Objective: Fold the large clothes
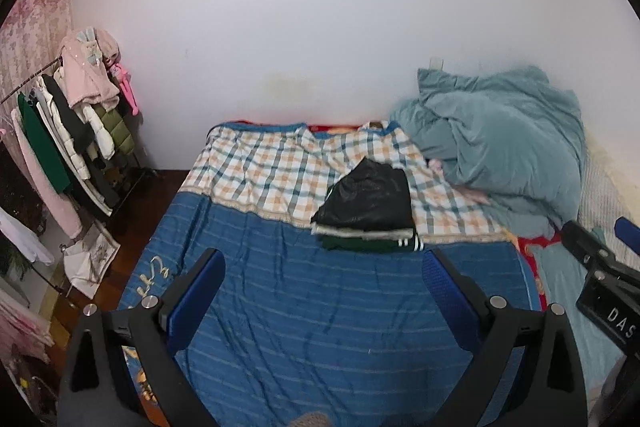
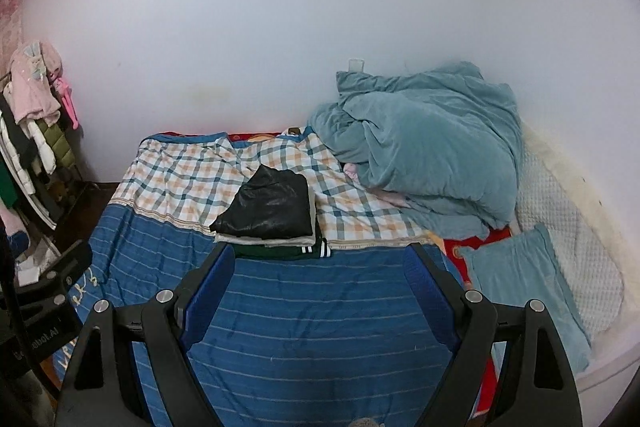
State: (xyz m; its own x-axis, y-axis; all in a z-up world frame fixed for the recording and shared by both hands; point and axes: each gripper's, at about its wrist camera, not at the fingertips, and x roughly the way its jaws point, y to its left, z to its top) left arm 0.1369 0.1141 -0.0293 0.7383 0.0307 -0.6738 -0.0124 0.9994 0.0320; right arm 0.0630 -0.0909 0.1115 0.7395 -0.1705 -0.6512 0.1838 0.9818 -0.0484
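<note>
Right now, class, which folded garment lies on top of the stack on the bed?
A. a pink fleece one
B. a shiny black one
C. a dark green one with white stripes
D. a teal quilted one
B: the shiny black garment tops the stack, above a pale layer and the dark green garment with white stripes at the bottom.

Folded stack (image 1: 366,211) on bed (image 1: 280,307), quilt (image 1: 500,139) to its right.

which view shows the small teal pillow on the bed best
The right wrist view: the small teal pillow lies whole beside the red sheet, unobstructed. In the left wrist view only a strip of it shows, cut off by the right gripper.
</note>
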